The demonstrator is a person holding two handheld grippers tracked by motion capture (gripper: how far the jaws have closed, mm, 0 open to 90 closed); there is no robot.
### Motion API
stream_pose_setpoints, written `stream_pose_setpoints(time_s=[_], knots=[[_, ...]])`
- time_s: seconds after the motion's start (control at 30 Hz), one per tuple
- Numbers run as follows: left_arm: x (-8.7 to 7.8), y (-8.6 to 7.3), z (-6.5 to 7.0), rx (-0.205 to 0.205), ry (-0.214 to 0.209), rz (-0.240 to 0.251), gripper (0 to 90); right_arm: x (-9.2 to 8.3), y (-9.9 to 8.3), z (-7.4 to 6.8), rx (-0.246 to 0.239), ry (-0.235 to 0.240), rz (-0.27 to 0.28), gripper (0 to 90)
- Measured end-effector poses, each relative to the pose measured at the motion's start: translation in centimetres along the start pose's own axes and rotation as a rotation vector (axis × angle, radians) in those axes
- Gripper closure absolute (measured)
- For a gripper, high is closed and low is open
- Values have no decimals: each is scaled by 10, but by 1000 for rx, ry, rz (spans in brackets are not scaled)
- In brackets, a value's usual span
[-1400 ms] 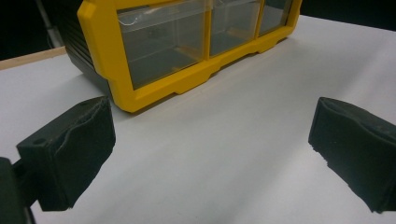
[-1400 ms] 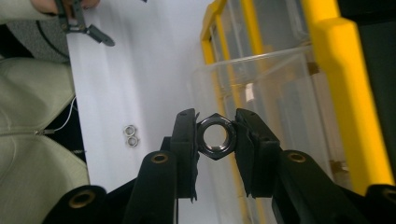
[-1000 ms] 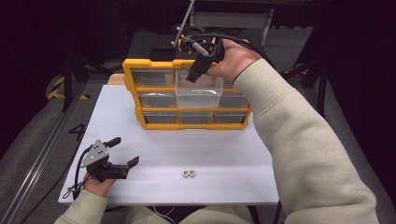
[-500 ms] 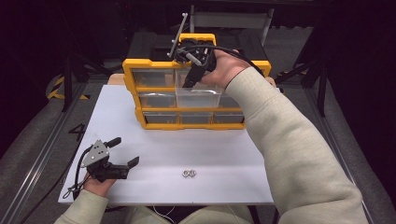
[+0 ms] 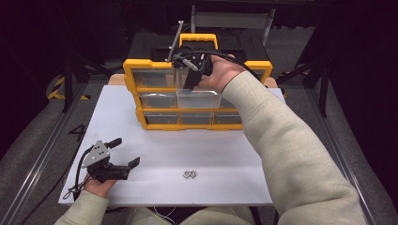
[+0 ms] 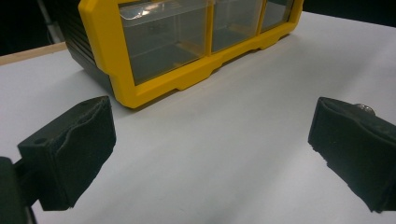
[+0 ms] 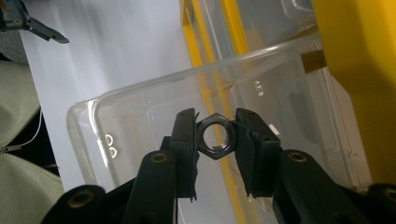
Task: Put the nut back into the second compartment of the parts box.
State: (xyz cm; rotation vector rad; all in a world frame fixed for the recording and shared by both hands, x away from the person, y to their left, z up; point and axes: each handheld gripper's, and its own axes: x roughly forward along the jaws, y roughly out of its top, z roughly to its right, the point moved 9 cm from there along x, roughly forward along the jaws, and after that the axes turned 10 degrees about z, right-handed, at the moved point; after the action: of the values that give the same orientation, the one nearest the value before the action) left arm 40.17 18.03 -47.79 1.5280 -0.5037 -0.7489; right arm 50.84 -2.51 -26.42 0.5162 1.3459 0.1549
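A yellow drawer organizer [image 5: 155, 88] stands at the back of the white table [image 5: 234, 159]. Its middle clear drawer [image 5: 199, 99] is pulled out. My right gripper [image 5: 188, 86] points down over that drawer. In the right gripper view it [image 7: 215, 136] is shut on a dark hex nut [image 7: 214, 135], held just above the clear drawer [image 7: 140, 112]. My left gripper [image 5: 126, 151] rests open near the table's front left. In the left gripper view its pads [image 6: 74, 144] stand wide apart with bare table between them, facing the organizer [image 6: 154, 79].
Two small nuts [image 5: 189, 174] lie side by side on the table near the front edge, also seen through the drawer wall as two nuts [image 7: 110, 145]. A black case with a yellow handle [image 5: 199, 40] sits behind the organizer. Dark floor surrounds the table.
My right gripper has come down and slightly left with the nut, closer to the open drawer. The left gripper has stayed where it was.
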Motion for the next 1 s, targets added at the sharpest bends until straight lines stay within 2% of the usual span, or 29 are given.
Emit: stream_pose_setpoints(time_s=[0.1,0.27,0.53,0.6,0.77,0.93,0.97,1.0], knots=[[0,0,0,-1,1,0,16,0,1,3,12,-11,6,609],[0,-1,-1,-3,4,-4,15,-5,2,2,3,-16,23,603],[0,-1,-2,-11,7,-1,15,-42,1,1,25,-48,100,532],[1,-1,-2,-13,8,-1,16,-53,-1,-3,25,-61,116,490],[1,-2,-1,-12,7,-14,15,-72,-3,-18,3,-57,173,392],[1,-2,-2,-13,9,-12,16,-76,-12,-45,-34,-40,166,284],[1,-2,-2,-13,9,-12,16,-76,-12,-45,-34,-40,166,284],[1,-2,-2,-13,10,-12,16,-75,-15,-51,-52,-38,163,269]])
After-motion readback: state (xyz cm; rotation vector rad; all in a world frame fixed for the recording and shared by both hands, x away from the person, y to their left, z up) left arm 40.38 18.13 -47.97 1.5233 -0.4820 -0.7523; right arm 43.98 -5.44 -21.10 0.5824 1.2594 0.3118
